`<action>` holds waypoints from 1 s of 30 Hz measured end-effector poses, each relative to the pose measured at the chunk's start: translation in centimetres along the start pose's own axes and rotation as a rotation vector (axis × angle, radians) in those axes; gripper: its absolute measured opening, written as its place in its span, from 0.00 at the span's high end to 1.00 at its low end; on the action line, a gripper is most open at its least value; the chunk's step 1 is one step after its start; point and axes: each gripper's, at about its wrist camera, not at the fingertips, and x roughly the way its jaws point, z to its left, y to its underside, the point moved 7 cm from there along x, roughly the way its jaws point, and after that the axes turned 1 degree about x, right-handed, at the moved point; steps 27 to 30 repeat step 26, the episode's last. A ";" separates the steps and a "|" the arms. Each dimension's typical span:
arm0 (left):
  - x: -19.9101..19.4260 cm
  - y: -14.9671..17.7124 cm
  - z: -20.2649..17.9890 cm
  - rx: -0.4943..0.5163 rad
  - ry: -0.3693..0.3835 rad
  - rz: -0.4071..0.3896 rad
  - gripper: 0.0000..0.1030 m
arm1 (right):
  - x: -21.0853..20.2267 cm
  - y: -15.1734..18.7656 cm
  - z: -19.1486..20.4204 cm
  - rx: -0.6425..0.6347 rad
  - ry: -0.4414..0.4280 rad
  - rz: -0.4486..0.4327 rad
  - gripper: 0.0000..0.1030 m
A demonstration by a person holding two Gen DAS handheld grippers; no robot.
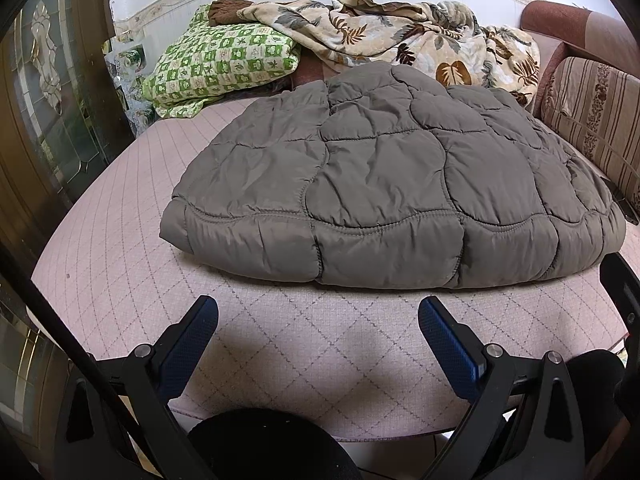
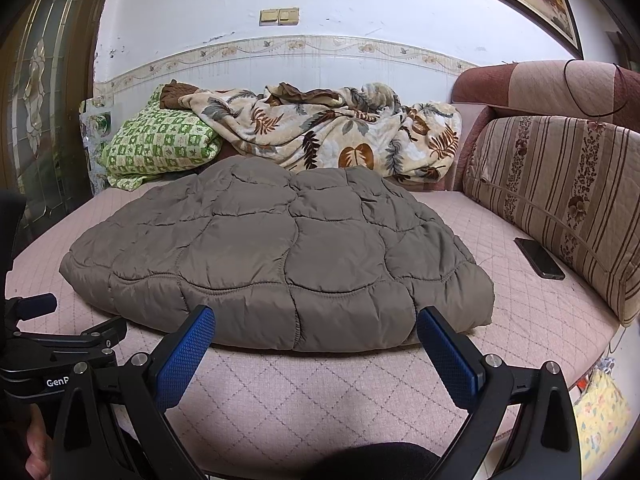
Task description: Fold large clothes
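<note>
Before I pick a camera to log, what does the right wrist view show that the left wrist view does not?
Only the right wrist view shows the black phone beside the striped cushion, plus wall switches. The left wrist view shows nothing of its own. Both share the grey quilted jacket, leaf blanket and green checked pillow; left gripper and right gripper are open, touching nothing.

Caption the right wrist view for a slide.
Open right tool poised at the near edge of a grey quilted jacket spread on the pink mattress, phone lying aside.
</note>
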 end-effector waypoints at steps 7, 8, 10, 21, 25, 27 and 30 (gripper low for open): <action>0.0 0.0 0.1 0.002 -0.002 0.001 0.03 | -0.1 0.0 0.0 0.004 0.001 0.002 0.01; 0.0 0.0 0.1 0.002 -0.001 0.000 0.03 | -0.1 0.0 0.0 0.005 0.003 0.001 0.01; 0.0 0.0 0.1 0.001 -0.002 0.000 0.03 | -0.2 0.0 -0.1 0.006 0.002 0.000 0.01; -0.2 -0.1 0.0 0.001 0.024 -0.003 0.03 | -0.3 0.0 -0.1 0.005 0.004 0.002 0.01; -1.0 -0.4 0.7 -0.026 0.025 -0.035 0.04 | -0.3 0.0 -0.1 0.003 0.005 0.003 0.01; -0.8 -0.4 0.8 -0.029 0.031 -0.028 0.04 | -0.2 0.0 -0.1 0.002 0.004 0.004 0.01; -0.8 -0.4 0.8 -0.029 0.031 -0.028 0.04 | -0.2 0.0 -0.1 0.002 0.004 0.004 0.01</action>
